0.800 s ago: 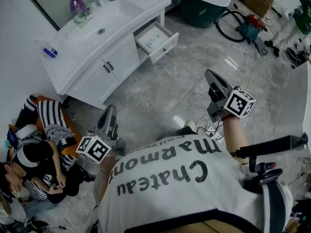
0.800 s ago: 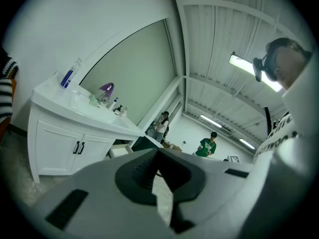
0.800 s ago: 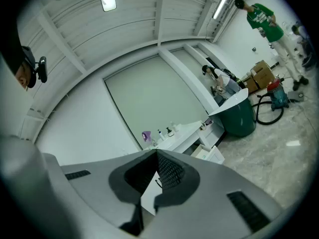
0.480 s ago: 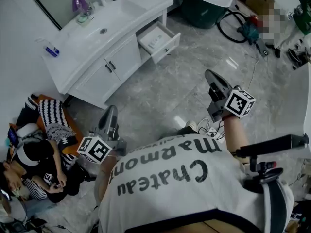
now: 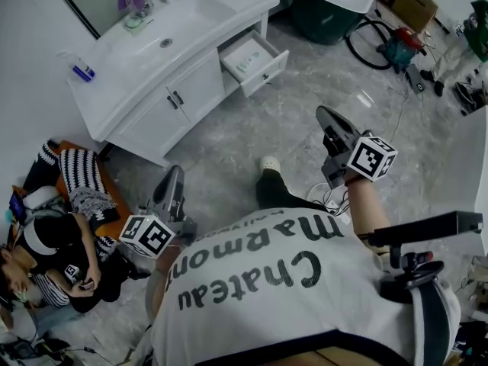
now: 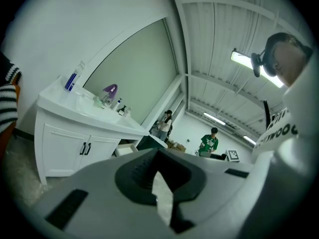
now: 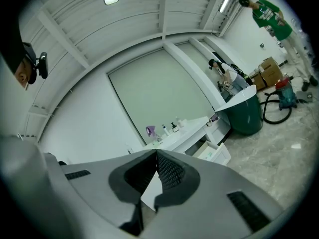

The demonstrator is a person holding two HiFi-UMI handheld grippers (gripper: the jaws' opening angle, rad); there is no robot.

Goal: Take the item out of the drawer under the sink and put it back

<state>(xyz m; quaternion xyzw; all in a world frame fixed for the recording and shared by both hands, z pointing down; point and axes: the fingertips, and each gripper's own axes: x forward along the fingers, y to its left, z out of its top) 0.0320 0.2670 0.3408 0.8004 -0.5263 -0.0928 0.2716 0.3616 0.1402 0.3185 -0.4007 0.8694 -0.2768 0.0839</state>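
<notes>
My left gripper and right gripper were both pressed together, with nothing between the jaws of either. The drawer under the sink stood open at twelve o'clock, well apart from both grippers. The item lay inside it.

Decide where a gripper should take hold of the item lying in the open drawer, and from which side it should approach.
Probably from above: the item lies flat on the floor of the open drawer, whose walls block any sideways approach. Grip it across its shorter width, near the middle. Its finer shape is too small to make out from here.
</notes>
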